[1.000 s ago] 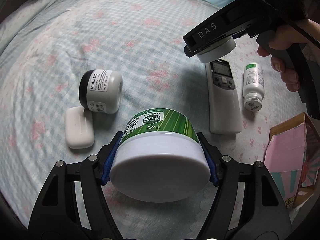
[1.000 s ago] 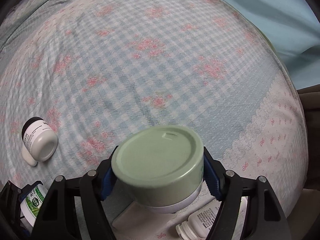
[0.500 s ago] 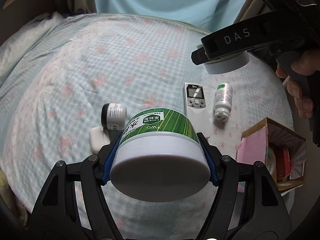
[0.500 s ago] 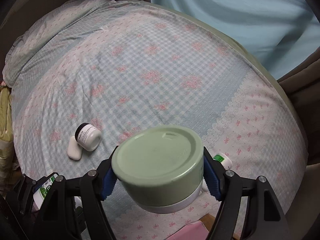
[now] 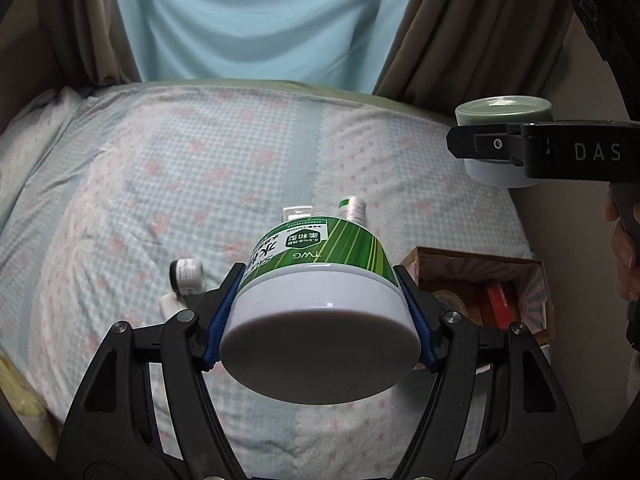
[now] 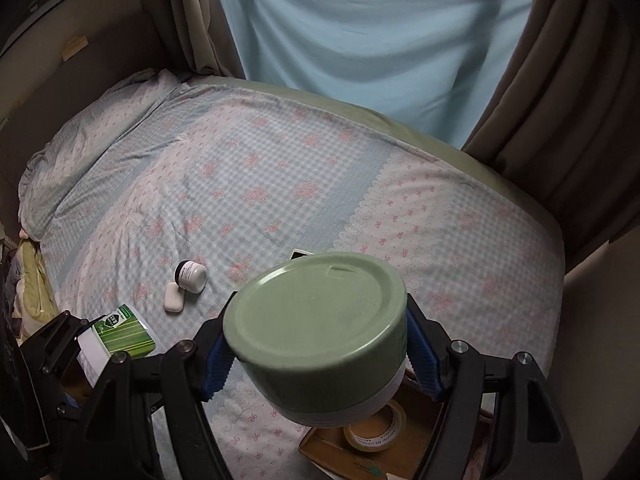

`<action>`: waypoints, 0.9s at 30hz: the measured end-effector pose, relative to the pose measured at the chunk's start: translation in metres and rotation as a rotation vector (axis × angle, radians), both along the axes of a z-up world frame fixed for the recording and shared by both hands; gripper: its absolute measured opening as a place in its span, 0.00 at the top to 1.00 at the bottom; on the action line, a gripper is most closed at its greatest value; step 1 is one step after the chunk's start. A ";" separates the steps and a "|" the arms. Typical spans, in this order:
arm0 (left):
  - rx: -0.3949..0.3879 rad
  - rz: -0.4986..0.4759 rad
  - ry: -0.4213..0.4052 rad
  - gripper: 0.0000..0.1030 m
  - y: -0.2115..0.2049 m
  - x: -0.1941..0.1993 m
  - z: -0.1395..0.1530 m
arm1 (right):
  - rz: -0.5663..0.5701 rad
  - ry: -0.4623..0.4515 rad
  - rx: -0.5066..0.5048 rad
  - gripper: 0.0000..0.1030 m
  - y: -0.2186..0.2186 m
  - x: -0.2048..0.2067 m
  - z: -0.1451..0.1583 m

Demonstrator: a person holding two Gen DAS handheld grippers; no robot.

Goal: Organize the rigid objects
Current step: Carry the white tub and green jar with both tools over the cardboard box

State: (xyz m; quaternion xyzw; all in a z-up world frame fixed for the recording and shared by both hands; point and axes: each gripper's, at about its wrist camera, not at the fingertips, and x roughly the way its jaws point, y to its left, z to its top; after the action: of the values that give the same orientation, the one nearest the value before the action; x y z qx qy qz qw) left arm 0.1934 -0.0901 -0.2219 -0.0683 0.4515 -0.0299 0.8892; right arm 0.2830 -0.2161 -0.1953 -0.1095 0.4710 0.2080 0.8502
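Note:
My left gripper [image 5: 320,320] is shut on a green-labelled jar with a white lid [image 5: 320,312], held high above the bed. My right gripper [image 6: 316,344] is shut on a jar with a pale green lid [image 6: 316,320]; it also shows in the left wrist view [image 5: 504,116] at the upper right. An open cardboard box [image 5: 532,280] sits at the bed's right edge, holding a tape roll [image 6: 376,432]. The right-held jar hangs above that box. A small black-and-white jar [image 6: 191,276], a white soap-like case [image 6: 174,298], a remote [image 5: 296,212] and a white bottle [image 5: 354,209] lie on the bed.
The bed has a blue-and-pink checked sheet [image 6: 280,168]. Brown curtains [image 6: 580,100] and a light blue drape [image 6: 360,40] hang behind it. Bedding is piled at the left edge [image 6: 28,272].
Both grippers have risen well above the bed with their jars still held. The right one has moved over the cardboard box. The items on the bed have not moved.

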 end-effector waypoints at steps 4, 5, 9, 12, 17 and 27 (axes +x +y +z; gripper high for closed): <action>0.005 -0.067 -0.020 0.34 -0.037 0.005 0.020 | -0.088 -0.022 0.030 0.32 -0.046 -0.017 0.017; 0.004 -0.084 -0.022 0.34 -0.046 0.006 0.024 | -0.107 -0.027 0.032 0.32 -0.057 -0.021 0.020; -0.002 -0.158 -0.026 0.34 -0.086 0.013 0.035 | -0.181 -0.046 0.035 0.32 -0.101 -0.038 0.026; -0.003 -0.213 -0.025 0.34 -0.117 0.017 0.038 | -0.246 -0.045 0.044 0.32 -0.138 -0.049 0.026; -0.018 -0.301 -0.004 0.34 -0.166 0.027 0.033 | -0.342 -0.026 0.046 0.32 -0.192 -0.061 0.017; -0.015 -0.437 0.102 0.34 -0.248 0.047 -0.018 | -0.495 0.067 0.049 0.32 -0.274 -0.058 -0.036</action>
State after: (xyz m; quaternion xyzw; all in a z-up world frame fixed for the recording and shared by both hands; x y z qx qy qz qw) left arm 0.2408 -0.3386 -0.2398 0.0231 0.4998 -0.2217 0.8370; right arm 0.2249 -0.4903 -0.2316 0.0368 0.5062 0.0085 0.8616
